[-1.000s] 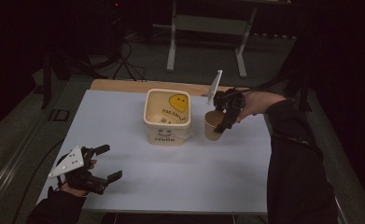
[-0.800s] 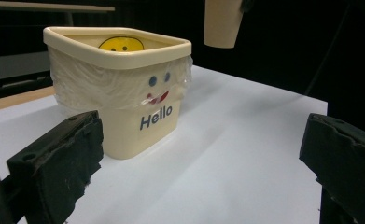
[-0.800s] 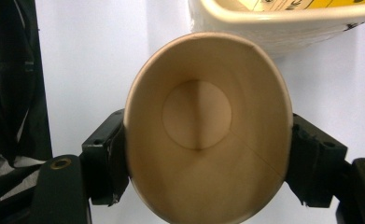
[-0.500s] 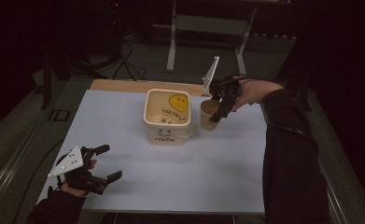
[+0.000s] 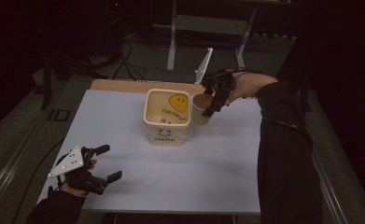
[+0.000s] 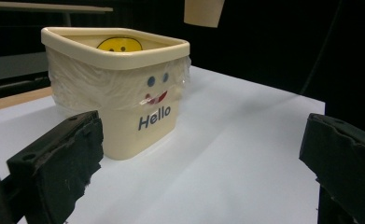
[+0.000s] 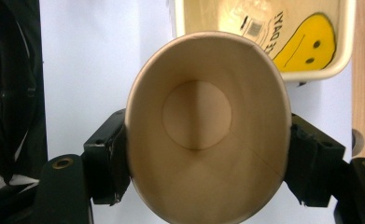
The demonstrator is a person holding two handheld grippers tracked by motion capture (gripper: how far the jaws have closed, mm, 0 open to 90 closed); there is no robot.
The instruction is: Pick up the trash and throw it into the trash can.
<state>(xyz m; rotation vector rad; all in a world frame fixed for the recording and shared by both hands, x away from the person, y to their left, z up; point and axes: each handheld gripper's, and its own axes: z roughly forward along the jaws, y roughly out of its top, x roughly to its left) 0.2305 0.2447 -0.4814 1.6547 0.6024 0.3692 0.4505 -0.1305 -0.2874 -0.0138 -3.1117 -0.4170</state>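
- A person at a table with a pale lavender-white matte top (image 5: 180,168) worked with 2 handheld black two-jaw grippers.
- The right gripper (image 5: 213,103) grasped a plain tan paper cup (image 5: 201,109), its 2 jaws pressed on opposite sides so that the round rim was squeezed into an oval.
- The cup hung clear of the table, just beside the right wall of a cream rectangular plastic tub (image 5: 167,117), rim roughly level with the tub's rim.
- Judged from that, the pick-up was done; carrying the cup over the tub and setting it inside appeared to remain.
- The cup was empty, with a smooth cardboard interior, a flat round base and a faint seam (image 7: 203,130).
- The tub had rounded corners and a thick rolled lip; crinkled clear film wrapped its upper walls, a blue "Hello" with a small face was printed on the front, and a yellow smiley showed inside.
- The left gripper (image 5: 106,163) rested near the table's front left corner, well apart from the tub, its jaws released and spread wide with nothing between them.
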